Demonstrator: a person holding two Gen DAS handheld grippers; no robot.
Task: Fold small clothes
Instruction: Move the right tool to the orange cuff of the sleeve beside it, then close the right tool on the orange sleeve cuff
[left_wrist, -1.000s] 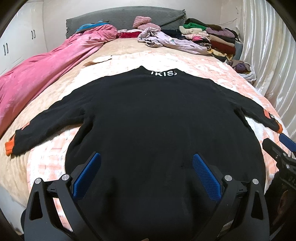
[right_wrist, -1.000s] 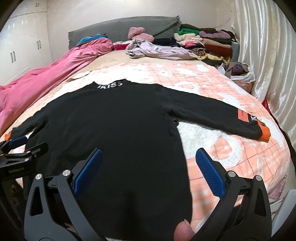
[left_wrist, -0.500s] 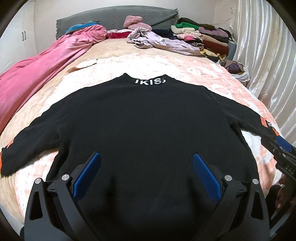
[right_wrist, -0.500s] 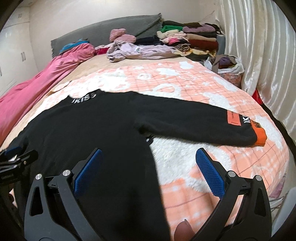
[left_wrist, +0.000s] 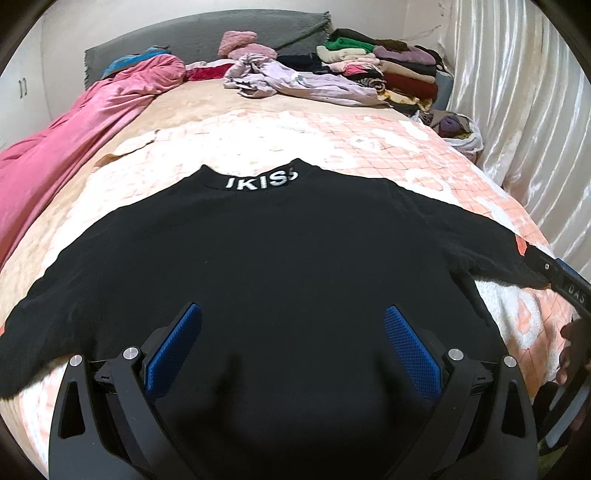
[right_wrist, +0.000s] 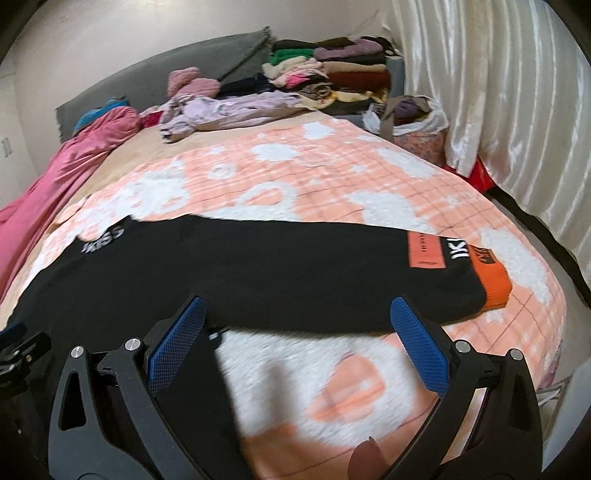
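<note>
Since a second ago, both grippers have swung rightward across the bed: left sleeve cuff, orange and in full view then, has slid out past the left edge of the left wrist view; right gripper has come off the sweater body and now looks straight at the right sleeve.

Black sweater (left_wrist: 280, 266) lies flat and spread on the pink-and-white bedspread (right_wrist: 332, 177), on the near half of the bed. Collar with white lettering (left_wrist: 262, 181) points far, toward the headboard; hem is near, under the left gripper. Body's long axis runs near to far; sleeves run left to right, roughly straight out.

Left gripper (left_wrist: 291, 343): fingers spread wide, nothing between them, hovering over the lower middle of the body.
Right gripper (right_wrist: 295, 339): fingers likewise spread and empty, straddling the near edge of the right sleeve (right_wrist: 314, 273). Orange cuff (right_wrist: 493, 282) sits just beyond and to the right of the right finger.

Step, as I judge it: garment laid out, no fold begun; approach to the first sleeve fold.

Next move probably calls for the right gripper to reach right to the cuff end, pinch the cloth, and carry it leftward over the body. Left gripper may need to pin the body so the knit does not drag.
</note>
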